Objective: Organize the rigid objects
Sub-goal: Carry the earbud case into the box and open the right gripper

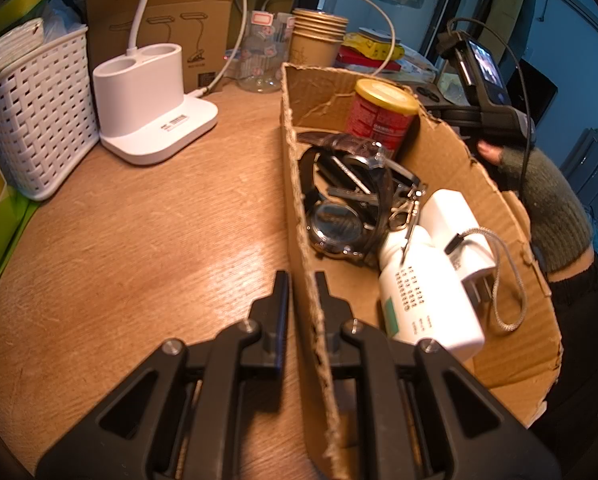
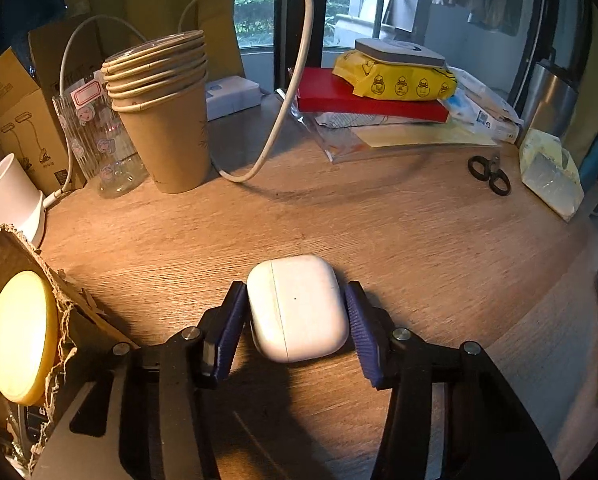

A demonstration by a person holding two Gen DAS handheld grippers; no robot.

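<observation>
My left gripper [image 1: 302, 280] is shut on the near wall of a torn cardboard box [image 1: 299, 216], one finger on each side of the wall. The box holds a red can with a yellow lid [image 1: 383, 114], a wristwatch [image 1: 339, 224], metal clips, a white bottle [image 1: 423, 300] and a white plug adapter [image 1: 463, 236]. My right gripper [image 2: 297, 290] straddles a white earbud case [image 2: 297, 308] that sits on the wooden table; its blue pads [image 2: 233, 320] stand close on both sides, with a small gap at the right. The box corner [image 2: 15, 248] and the can's lid [image 2: 21, 336] show at the left.
A white lamp base [image 1: 151, 104] and a white woven basket [image 1: 39, 120] stand at the back left. A stack of paper cups [image 2: 167, 116], a glass jar [image 2: 99, 140], a looping white cable [image 2: 295, 80], a red book with a yellow pack [image 2: 395, 76] and scissors [image 2: 489, 174] are behind.
</observation>
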